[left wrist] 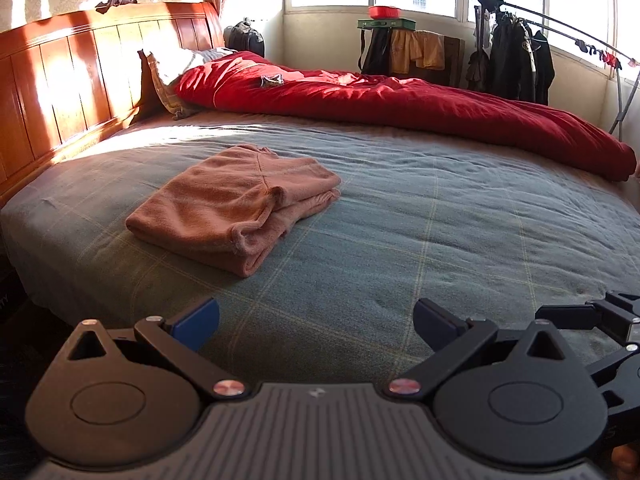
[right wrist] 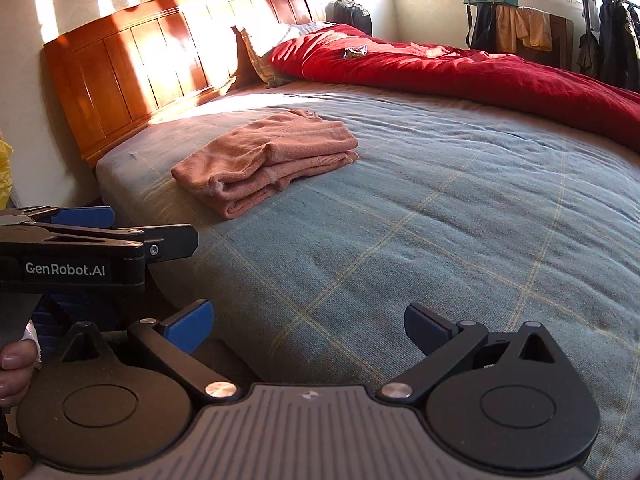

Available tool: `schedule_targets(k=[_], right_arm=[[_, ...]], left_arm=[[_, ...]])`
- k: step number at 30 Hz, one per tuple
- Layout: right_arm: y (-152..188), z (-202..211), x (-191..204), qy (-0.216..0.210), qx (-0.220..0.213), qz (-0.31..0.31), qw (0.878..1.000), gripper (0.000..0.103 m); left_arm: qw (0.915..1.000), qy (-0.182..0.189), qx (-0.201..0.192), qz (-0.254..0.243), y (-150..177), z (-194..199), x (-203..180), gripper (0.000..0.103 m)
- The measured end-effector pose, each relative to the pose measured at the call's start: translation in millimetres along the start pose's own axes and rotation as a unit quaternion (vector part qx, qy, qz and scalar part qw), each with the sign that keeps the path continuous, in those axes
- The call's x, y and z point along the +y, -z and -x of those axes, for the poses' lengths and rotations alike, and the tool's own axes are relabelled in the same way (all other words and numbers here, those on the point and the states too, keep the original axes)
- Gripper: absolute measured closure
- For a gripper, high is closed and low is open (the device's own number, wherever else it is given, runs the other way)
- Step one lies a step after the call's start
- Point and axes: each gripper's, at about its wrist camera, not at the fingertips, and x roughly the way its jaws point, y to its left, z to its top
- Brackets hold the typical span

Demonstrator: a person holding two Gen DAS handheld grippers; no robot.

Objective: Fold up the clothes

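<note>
A salmon-pink garment (left wrist: 236,204) lies folded in a neat stack on the grey-blue checked bedspread (left wrist: 420,240), toward the headboard side. The right wrist view shows the same folded garment (right wrist: 266,160) from further right. My left gripper (left wrist: 316,326) hovers open over the near edge of the bed, well short of the garment, with nothing between its blue pads. My right gripper (right wrist: 308,328) is also open and empty, over the bed's near edge. The left gripper's body (right wrist: 92,252) shows side-on at the left of the right wrist view, held by a hand (right wrist: 14,368).
A red quilt (left wrist: 400,108) lies bunched along the far side of the bed, pillows (left wrist: 172,68) at its head. A wooden headboard (left wrist: 80,72) stands on the left. A clothes rack (left wrist: 520,60) with dark garments and a small table (left wrist: 386,24) stand by the windows.
</note>
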Motion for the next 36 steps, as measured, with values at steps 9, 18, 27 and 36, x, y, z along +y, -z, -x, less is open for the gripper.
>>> schedule_targets(k=[9,18,27,36], right_arm=[[0.7,4.9,17.4,-0.006,-0.006,0.019,1.000,0.000],[-8.2,3.0,23.3,-0.006,-0.011,0.022,1.000,0.000],[-11.0,0.0,25.1,-0.005,-0.008,0.022,1.000,0.000],[-11.4,0.0,25.6,-0.004,-0.006,0.022,1.000,0.000]], left_arm=[[0.9997,-0.022,-0.009,-0.002,4.0,15.6,6.6,0.001],[0.9998,-0.013,-0.005,0.013,1.0,14.3,14.6,0.001],[0.9997,-0.015,-0.003,0.020,0.6,13.8,18.9,0.001],[0.9996,-0.013,-0.004,0.023,-0.2,14.1,21.5,0.001]])
